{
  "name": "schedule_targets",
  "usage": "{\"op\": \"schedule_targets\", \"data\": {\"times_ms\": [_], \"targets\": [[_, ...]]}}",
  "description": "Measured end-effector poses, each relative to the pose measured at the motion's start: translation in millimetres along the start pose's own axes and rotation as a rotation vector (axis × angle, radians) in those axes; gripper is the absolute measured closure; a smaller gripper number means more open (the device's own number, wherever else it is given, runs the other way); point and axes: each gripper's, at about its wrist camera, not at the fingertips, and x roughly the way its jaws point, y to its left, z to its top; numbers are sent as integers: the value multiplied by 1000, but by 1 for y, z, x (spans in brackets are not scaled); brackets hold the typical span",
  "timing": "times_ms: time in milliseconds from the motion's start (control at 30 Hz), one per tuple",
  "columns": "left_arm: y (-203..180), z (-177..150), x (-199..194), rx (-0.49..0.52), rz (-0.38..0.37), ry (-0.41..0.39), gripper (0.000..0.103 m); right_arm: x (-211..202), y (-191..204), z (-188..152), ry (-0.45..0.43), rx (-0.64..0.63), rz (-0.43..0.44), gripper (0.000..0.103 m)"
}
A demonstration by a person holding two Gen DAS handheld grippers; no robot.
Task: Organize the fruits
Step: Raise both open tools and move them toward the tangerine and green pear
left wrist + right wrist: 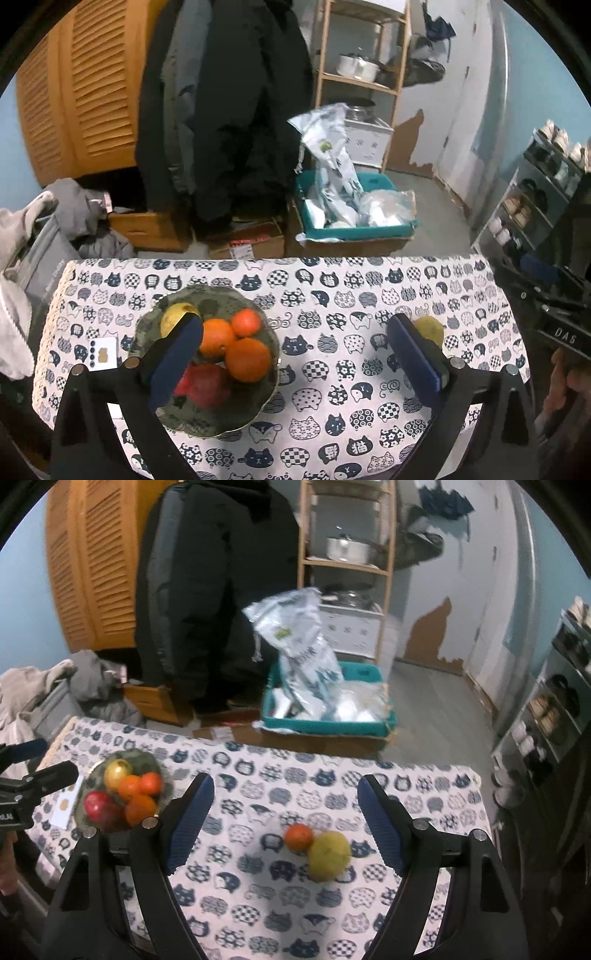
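Observation:
A grey-green bowl [177,417] on the cat-print table holds three oranges [247,359], a yellow fruit [176,316] and a red fruit [201,384]. My left gripper [295,354] is open and empty above the table, its left finger over the bowl. A yellow fruit [430,329] lies behind its right finger. In the right wrist view the bowl [92,775] is at the left. A small orange [299,837] and a yellow fruit [328,854] lie touching on the cloth. My right gripper [286,819] is open and empty above them.
A small white card [103,352] lies left of the bowl. Beyond the table's far edge [280,260] are cardboard boxes, a teal bin [354,229] with plastic bags, hanging coats and a wooden shelf. A shoe rack [532,199] stands at the right.

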Motion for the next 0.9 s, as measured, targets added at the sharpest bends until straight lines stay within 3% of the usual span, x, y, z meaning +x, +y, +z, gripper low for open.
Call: {"op": "schedule_targets", "data": {"times_ms": [533, 900], "targets": [[-55, -2, 56, 79, -34, 98, 2, 38, -60, -33, 121, 93, -63, 24], [-75, -19, 120, 107, -24, 213, 2, 110, -78, -65, 296, 183, -17, 24]]}}
